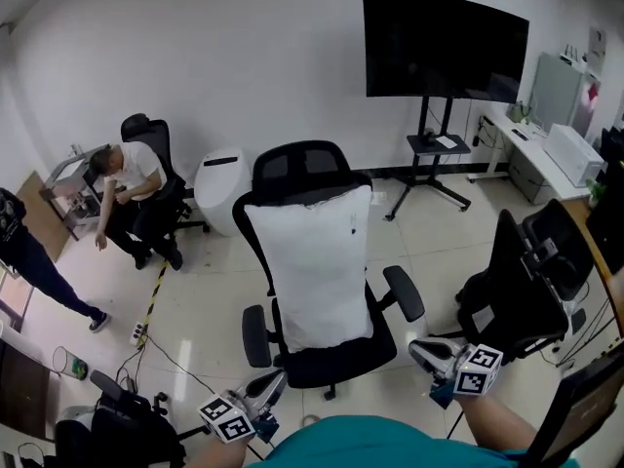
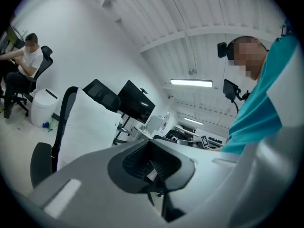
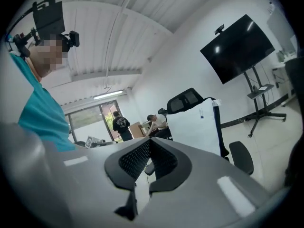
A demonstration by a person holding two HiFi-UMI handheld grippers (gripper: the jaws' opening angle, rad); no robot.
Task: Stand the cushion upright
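A white cushion [image 1: 312, 261] stands upright on the seat of a black office chair [image 1: 336, 357], leaning against its backrest. Both grippers are drawn back near my body, apart from the chair. My left gripper [image 1: 276, 382] is low on the left, off the chair's front left corner. My right gripper [image 1: 417, 349] sits by the chair's right armrest. In the left gripper view the jaws [image 2: 151, 163] are shut with nothing between them, and the cushion [image 2: 88, 127] stands to their left. In the right gripper view the jaws [image 3: 148, 158] are shut and empty, with the cushion [image 3: 194, 125] behind them.
A second black chair [image 1: 522, 281] stands close on the right. A dark screen on a wheeled stand [image 1: 444, 42] is at the back. A person sits on a chair [image 1: 132, 178] at the left beside a white bin [image 1: 219, 188]. Cables [image 1: 146, 310] run along the floor.
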